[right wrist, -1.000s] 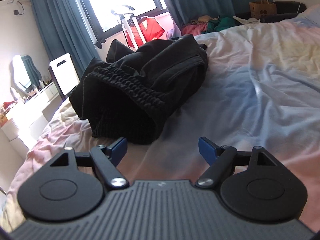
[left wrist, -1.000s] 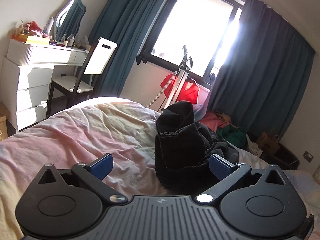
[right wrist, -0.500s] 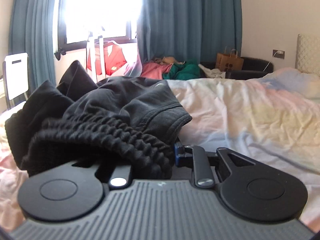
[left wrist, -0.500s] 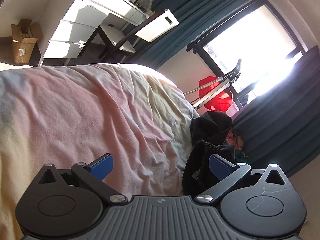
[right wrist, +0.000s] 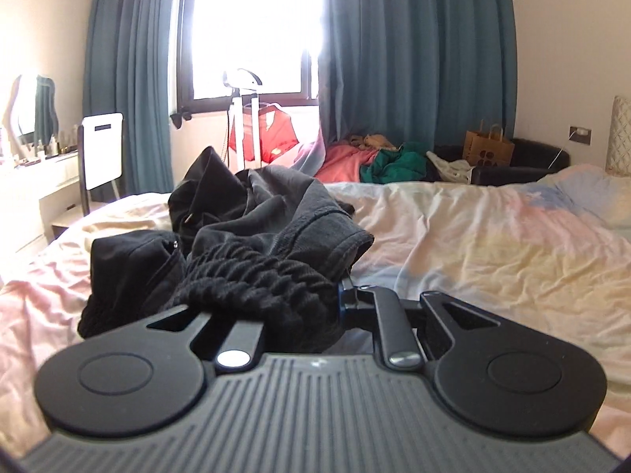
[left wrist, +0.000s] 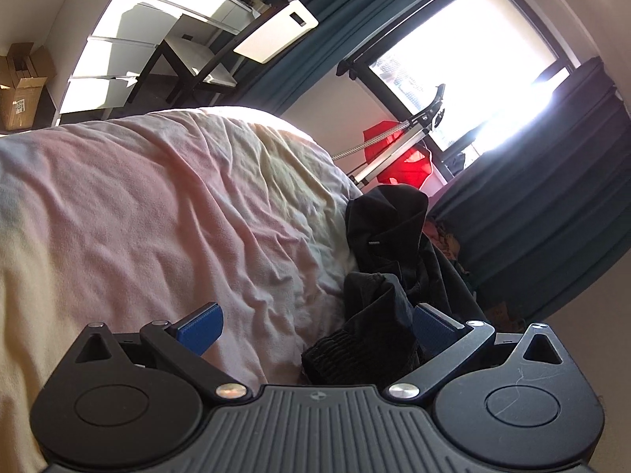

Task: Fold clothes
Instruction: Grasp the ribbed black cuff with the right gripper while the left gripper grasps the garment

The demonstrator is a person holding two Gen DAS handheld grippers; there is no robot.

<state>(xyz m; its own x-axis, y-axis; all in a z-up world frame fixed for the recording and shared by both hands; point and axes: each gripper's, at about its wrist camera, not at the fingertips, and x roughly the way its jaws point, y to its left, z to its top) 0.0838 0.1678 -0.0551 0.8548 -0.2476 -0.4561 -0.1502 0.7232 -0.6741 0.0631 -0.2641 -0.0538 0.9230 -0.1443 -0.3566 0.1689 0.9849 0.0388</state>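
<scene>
Pinching the black garment's ribbed waistband (right wrist: 260,276), the right tongs (right wrist: 303,299) have just closed; left tongs (left wrist: 315,325) stay spread beside it, so unfolding can start.

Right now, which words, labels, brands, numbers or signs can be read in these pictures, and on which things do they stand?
No text can be read in either view.
Cardboard box: a white label, too small and blurred to read.
Paper bag: dark round marks, no letters that can be made out.
Left gripper and right gripper: only a small round emblem on each body, no words.
</scene>
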